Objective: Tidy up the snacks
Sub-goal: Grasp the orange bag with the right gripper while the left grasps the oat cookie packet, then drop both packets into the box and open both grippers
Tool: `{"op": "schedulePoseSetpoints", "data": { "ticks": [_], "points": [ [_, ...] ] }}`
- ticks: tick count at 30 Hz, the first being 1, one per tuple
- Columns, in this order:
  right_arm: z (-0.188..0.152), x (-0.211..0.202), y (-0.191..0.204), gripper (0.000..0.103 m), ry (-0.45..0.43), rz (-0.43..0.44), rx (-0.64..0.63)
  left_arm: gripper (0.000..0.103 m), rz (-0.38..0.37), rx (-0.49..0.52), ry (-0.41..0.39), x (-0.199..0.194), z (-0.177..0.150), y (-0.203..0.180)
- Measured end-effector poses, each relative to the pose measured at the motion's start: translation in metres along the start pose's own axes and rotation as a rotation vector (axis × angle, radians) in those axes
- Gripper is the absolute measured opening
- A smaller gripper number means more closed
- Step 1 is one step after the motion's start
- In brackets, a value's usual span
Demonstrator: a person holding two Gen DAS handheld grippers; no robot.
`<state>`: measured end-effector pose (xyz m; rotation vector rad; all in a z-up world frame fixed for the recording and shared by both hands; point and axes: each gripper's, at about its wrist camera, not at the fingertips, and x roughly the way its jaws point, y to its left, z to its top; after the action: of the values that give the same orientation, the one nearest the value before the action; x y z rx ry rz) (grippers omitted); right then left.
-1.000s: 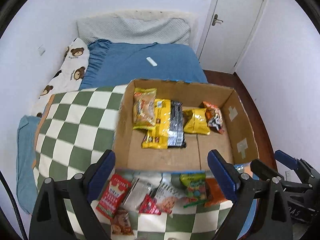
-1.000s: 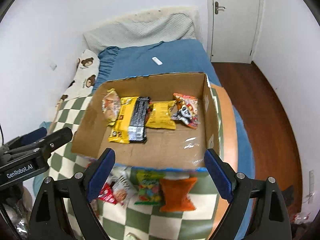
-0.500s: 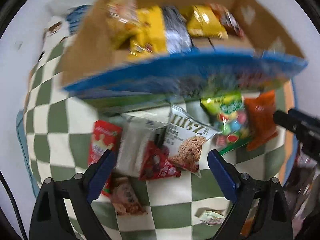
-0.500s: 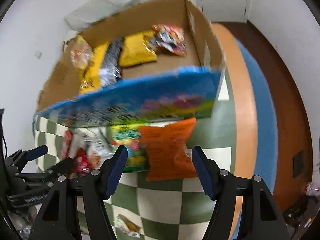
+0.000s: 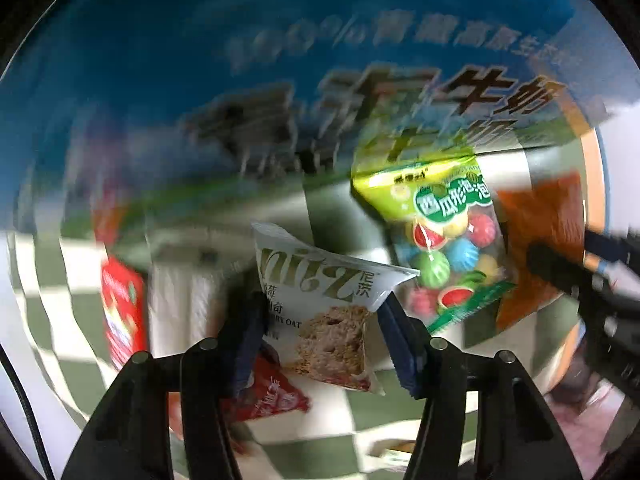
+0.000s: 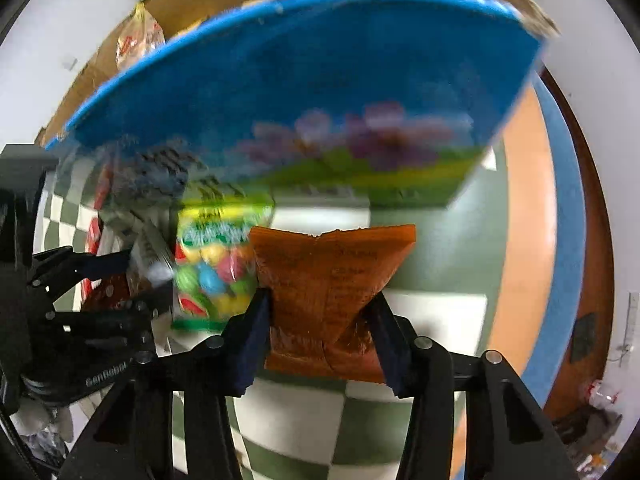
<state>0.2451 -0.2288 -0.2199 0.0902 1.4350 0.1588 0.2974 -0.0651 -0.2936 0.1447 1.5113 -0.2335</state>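
Orange and crinkled, the snack pouch (image 6: 328,296) sits pinched between the blue pads of the right hand-held gripper (image 6: 320,336), resting on the green-and-white checkered blanket (image 6: 304,420) in front of the blue-sided cardboard box (image 6: 304,92). Beside it lies the green candy bag (image 5: 440,240) (bright gumballs showing through). The left hand-held gripper (image 5: 320,348) has its jaws either side of the white oat cookie packet (image 5: 324,312), close against it; whether they clamp it I cannot tell. A red packet (image 5: 120,312) lies further left.
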Motion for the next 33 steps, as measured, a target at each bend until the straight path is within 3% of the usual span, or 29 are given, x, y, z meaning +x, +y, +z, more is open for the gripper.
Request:
{"op": "schedulePoseSetpoints", "data": {
  "ticks": [3,7,10,20,25,33],
  "points": [
    [-0.014,-0.003,-0.007,0.051,0.072,0.027,0.012,0.054,-0.113,-0.109,0.034,0.001,-0.011,0.006],
    [-0.028,0.001,-0.017,0.051,0.108,0.057,0.043,0.055,-0.161,-0.172,0.06,0.018,-0.013,0.015],
    [-0.029,0.003,-0.022,0.06,0.097,0.065,0.075,0.055,-0.198,-0.196,0.085,0.029,-0.011,0.021],
    [-0.03,0.022,-0.02,0.066,0.122,0.022,0.086,0.055,-0.171,-0.19,0.048,0.03,-0.01,0.015],
    [-0.034,0.012,-0.023,0.051,0.075,0.005,0.087,0.047,-0.132,-0.182,-0.008,0.003,-0.024,0.003],
    [-0.043,-0.014,-0.011,0.048,0.012,0.044,0.085,0.046,-0.132,-0.16,-0.081,-0.045,-0.053,-0.011]
  ]
}}
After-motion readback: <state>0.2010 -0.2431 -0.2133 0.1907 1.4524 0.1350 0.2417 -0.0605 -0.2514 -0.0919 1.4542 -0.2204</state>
